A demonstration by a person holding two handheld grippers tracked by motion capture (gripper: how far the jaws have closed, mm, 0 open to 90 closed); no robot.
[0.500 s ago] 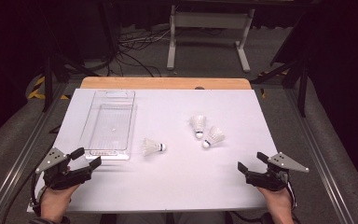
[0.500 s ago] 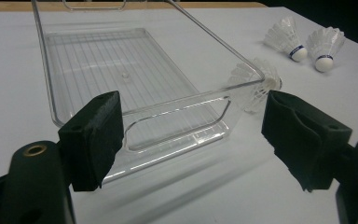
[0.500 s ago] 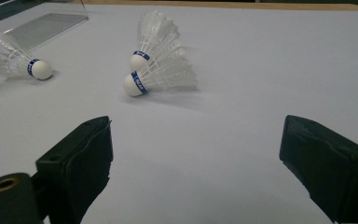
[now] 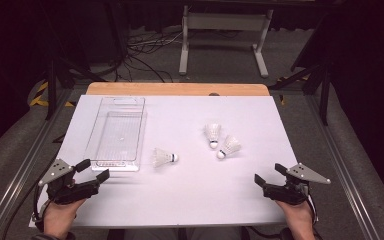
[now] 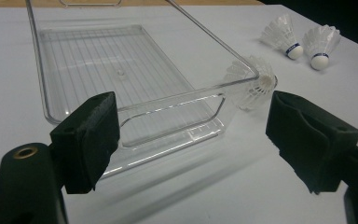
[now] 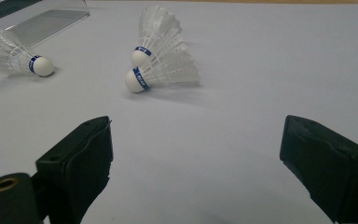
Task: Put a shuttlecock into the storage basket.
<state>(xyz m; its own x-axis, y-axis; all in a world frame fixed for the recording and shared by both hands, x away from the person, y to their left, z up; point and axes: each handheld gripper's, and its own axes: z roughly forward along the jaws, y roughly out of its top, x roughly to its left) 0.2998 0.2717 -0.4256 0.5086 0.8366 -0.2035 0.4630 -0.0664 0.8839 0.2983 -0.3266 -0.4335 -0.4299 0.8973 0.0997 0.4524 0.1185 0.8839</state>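
Observation:
Three white shuttlecocks lie on the white table top. One shuttlecock rests just right of the near corner of a clear plastic tray, which holds nothing. The other pair lie close together at centre right, cork ends toward me. My left gripper sits open at the near left, just short of the tray's near end. Open and bare as well, my right gripper rests at the near right, aimed at the pair.
A wooden strip runs along the table's far edge. Beyond it stand a white metal frame and loose cables on the dark floor. Metal rails flank the table on both sides.

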